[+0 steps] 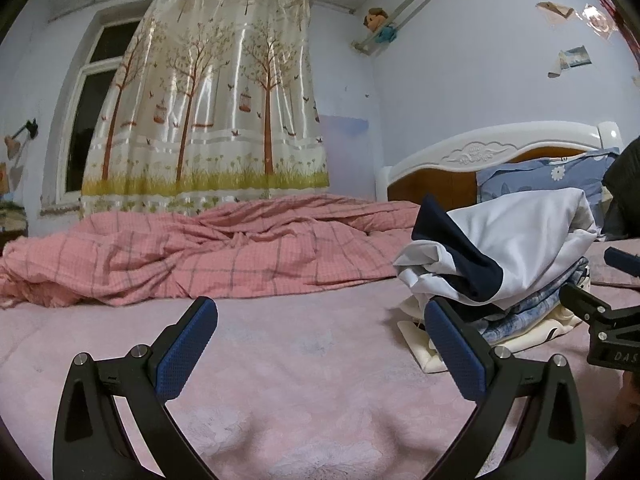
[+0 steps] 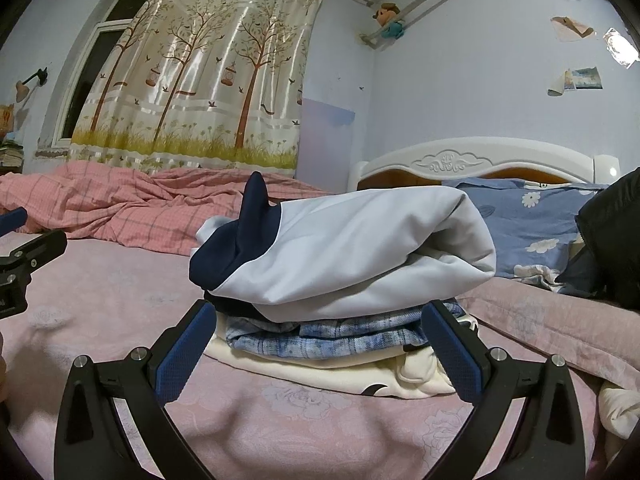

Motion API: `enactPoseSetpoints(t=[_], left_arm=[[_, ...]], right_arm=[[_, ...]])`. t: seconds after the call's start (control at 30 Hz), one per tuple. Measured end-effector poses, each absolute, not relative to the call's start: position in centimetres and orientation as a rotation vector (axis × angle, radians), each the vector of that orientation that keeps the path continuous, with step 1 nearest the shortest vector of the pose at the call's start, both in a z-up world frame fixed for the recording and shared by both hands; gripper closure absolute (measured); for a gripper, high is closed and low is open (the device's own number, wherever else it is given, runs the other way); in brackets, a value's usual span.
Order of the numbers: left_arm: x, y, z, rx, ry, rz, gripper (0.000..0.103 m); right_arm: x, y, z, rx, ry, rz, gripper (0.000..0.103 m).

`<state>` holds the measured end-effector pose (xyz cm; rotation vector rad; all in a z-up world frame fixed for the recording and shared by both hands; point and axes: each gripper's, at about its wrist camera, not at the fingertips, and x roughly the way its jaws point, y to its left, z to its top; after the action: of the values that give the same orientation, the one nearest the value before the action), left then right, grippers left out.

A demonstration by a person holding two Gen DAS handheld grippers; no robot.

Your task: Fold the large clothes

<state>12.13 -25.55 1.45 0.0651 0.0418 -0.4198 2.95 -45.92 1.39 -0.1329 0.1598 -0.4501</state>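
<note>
A folded white and navy garment (image 2: 360, 248) lies on top of a stack with a blue plaid garment (image 2: 340, 338) and a cream one (image 2: 340, 372) below, on the pink bed sheet (image 2: 280, 420). My right gripper (image 2: 318, 344) is open and empty, its fingers just in front of the stack. The stack shows in the left wrist view (image 1: 516, 256) at the right. My left gripper (image 1: 320, 344) is open and empty over bare sheet, left of the stack. The right gripper also shows there (image 1: 600, 312).
A rumpled pink plaid quilt (image 1: 200, 256) lies across the far side of the bed. A blue flowered pillow (image 2: 532, 220) leans on the white headboard (image 2: 472, 160). A dark garment (image 2: 616, 240) sits at the right. A curtain (image 1: 208, 100) covers the window.
</note>
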Motion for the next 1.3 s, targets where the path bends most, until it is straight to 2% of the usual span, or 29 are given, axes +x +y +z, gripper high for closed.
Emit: enactPoseSetpoints(t=[0.37,1.3], left_arm=[[10.6,-25.3,1.5,0.095,-0.014,-0.434,0.000],[11.2,-25.0,1.7,0.085,0.016,-0.414,0.000]], right_arm=[[2.9,-45.8,1.4,-0.138,0.148,-0.448,0.000],[2.2,-45.0,1.4,-0.164,0.130,-0.444,0.000]])
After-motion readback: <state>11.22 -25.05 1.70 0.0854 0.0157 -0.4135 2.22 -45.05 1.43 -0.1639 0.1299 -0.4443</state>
